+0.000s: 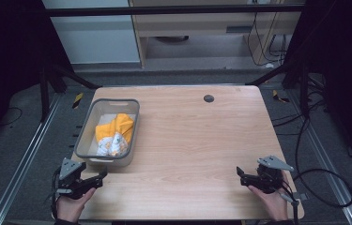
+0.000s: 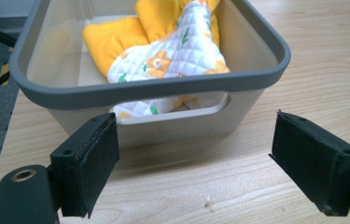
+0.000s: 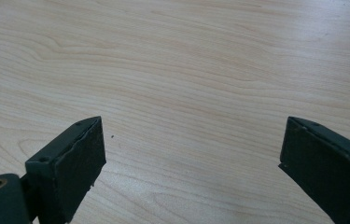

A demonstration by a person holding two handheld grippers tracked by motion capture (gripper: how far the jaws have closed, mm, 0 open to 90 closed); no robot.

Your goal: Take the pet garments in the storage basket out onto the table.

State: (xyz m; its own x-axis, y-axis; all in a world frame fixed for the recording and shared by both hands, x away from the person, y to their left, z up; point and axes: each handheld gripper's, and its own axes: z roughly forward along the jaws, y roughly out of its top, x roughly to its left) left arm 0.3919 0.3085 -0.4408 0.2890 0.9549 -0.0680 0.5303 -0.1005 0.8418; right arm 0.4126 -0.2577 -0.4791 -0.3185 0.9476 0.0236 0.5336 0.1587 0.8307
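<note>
High view, basket lengthwise away from left claw

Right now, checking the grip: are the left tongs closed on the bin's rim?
No: the left tongs stand wide open just short of the grey bin, touching nothing.

Each hand-held gripper, left and right, is black with flat rectangular pads, a grey three-cornered plate on top, and a black trailing cable.
</note>
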